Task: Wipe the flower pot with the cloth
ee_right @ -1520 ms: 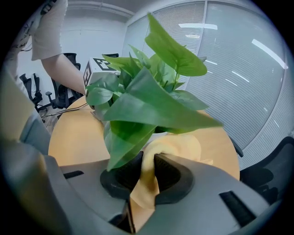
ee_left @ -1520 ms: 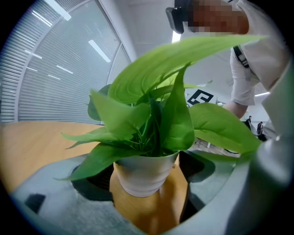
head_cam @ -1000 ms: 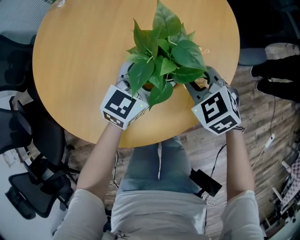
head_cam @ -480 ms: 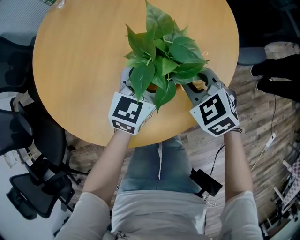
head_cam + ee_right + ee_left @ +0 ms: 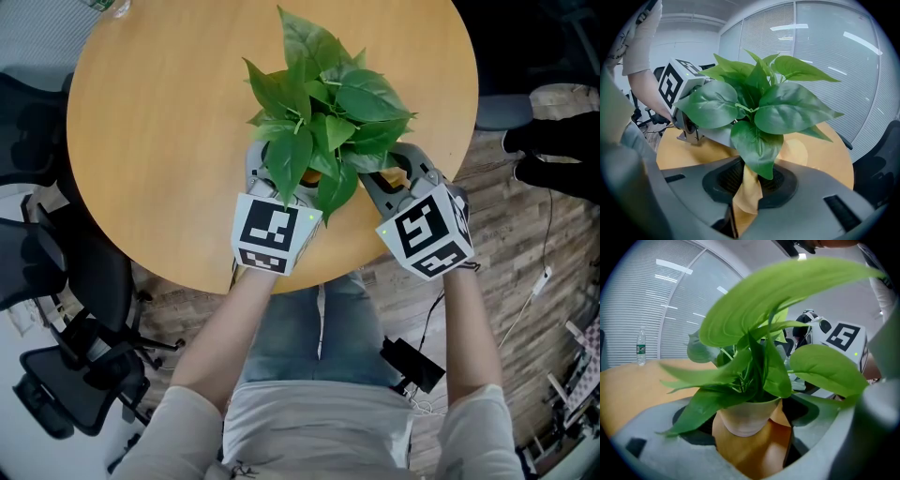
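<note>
Round wooden bench (image 5: 141, 141) in an office, seen from above. A plank floor (image 5: 525, 253) and black office chairs (image 5: 66, 384) surround it, and a glass wall with blinds (image 5: 642, 301) closes the background. A water bottle (image 5: 641, 348) stands upright at the bench rim near 11 o'clock. The flower pot (image 5: 745, 418), pale and round, sits toward the 6 o'clock edge of the bench, a little inside the rim. Its broad green leaves (image 5: 323, 103) hide most of it from overhead. The left tongs (image 5: 281, 183) reach in from 7 o'clock with jaws spread wide, one on each side of the pot. The pads lie against the pot's upper wall, so it is gripped between them. The right tongs (image 5: 398, 178) come in from 4 o'clock. Their jaws stand narrow and pinch a folded orange-yellow cloth (image 5: 747, 192), which rises from the pads beneath a hanging leaf toward the pot's 3 o'clock side. Whether the cloth touches the pot cannot be told, since foliage covers that spot.
</note>
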Demonstrator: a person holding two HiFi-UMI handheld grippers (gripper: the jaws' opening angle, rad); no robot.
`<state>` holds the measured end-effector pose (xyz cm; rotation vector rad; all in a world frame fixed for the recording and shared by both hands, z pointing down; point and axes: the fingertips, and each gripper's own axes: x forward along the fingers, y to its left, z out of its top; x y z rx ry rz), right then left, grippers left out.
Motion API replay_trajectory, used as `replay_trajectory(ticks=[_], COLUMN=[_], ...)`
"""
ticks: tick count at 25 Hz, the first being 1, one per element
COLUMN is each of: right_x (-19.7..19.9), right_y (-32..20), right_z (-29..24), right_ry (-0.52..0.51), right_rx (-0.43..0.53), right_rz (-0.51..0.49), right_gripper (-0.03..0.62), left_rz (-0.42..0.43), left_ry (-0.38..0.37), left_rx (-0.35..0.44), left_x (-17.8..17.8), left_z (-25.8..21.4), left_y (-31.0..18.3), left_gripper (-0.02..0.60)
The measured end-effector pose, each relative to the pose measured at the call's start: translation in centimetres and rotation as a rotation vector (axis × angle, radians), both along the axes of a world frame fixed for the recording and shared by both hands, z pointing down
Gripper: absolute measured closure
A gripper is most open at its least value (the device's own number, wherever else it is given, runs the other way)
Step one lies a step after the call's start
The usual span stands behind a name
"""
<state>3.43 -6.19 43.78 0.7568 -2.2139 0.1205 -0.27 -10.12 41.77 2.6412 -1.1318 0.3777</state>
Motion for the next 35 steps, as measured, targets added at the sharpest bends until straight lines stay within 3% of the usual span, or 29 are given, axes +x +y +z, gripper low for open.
replay_trajectory(ticks=[7, 12, 16, 20, 24, 30, 35], right_x=[0.1, 0.4, 0.7, 0.8, 0.8, 0.7, 0.6], right_y=[0.4, 0.2, 0.3, 0.3, 0.4, 0.5, 0.6], right_z=[0.0, 0.2, 0.3, 0.4, 0.5, 0.7, 0.6], right_ry=[0.002, 0.001, 0.000, -0.004, -0.004, -0.007, -0.012], right_rx=[-0.003, -0.007, -0.006, -0.007, -0.012, -0.020, -0.026], right_rz=[-0.013, -0.016, -0.014, -0.009, -0.007, -0.010, -0.010], right_gripper=[0.533, 0.531, 0.531, 0.531, 0.533, 0.531, 0.531], left_rz=[-0.060, -0.022, 0.064, 0.220, 0.367, 0.591, 0.693], left_ry=[-0.006, -0.023, 0.003, 0.024, 0.119, 0.155, 0.176], left_rx=[-0.020, -0.005, -0.003, 0.002, 0.027, 0.020, 0.010], left_x=[0.3, 0.2, -0.3, -1.6, -2.2, -1.2, 0.1], left_z=[-0.2, 0.1, 0.3, 0.6, -0.3, -0.5, -0.9], left_y=[0.1, 0.2, 0.7, 0.9, -0.1, -0.6, -0.6], left_gripper=[0.129, 0.129, 0.127, 0.126, 0.102, 0.072, 0.059])
